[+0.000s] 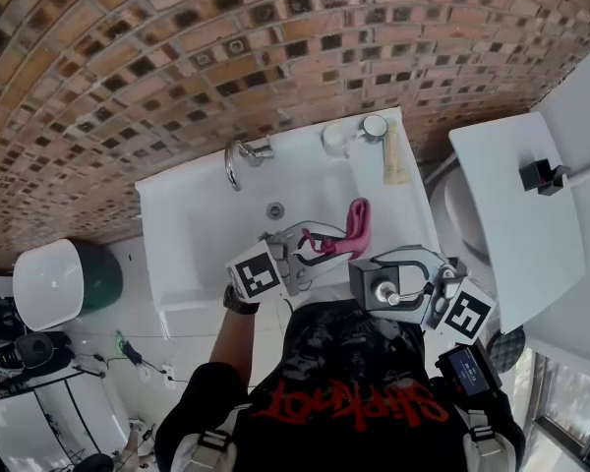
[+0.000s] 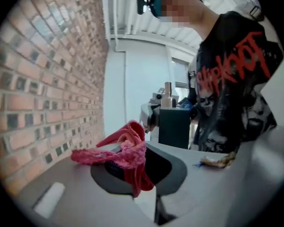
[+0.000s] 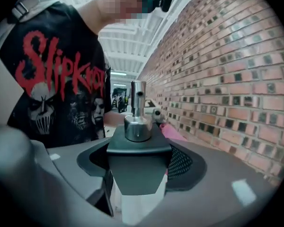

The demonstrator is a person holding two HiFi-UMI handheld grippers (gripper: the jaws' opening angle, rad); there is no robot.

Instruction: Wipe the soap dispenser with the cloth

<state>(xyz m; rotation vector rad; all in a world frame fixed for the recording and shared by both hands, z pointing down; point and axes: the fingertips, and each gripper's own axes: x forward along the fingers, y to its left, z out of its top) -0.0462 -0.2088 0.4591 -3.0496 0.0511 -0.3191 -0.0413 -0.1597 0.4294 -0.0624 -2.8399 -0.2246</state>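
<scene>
1. The left claw (image 2: 138, 168) is clamped on the pink cloth (image 2: 127, 149), which bunches between its jaws and trails past the tips, ready for rubbing
2. The right claw (image 1: 383, 285) grips the dark soap dispenser (image 3: 138, 167) by its body, pump (image 3: 137, 113) upright above the jaws, offered toward the cloth

The person's black T-shirt (image 3: 57, 74) carries the red word "Slipknot" across its chest, upside down in the head view; no other print is legible.
</scene>
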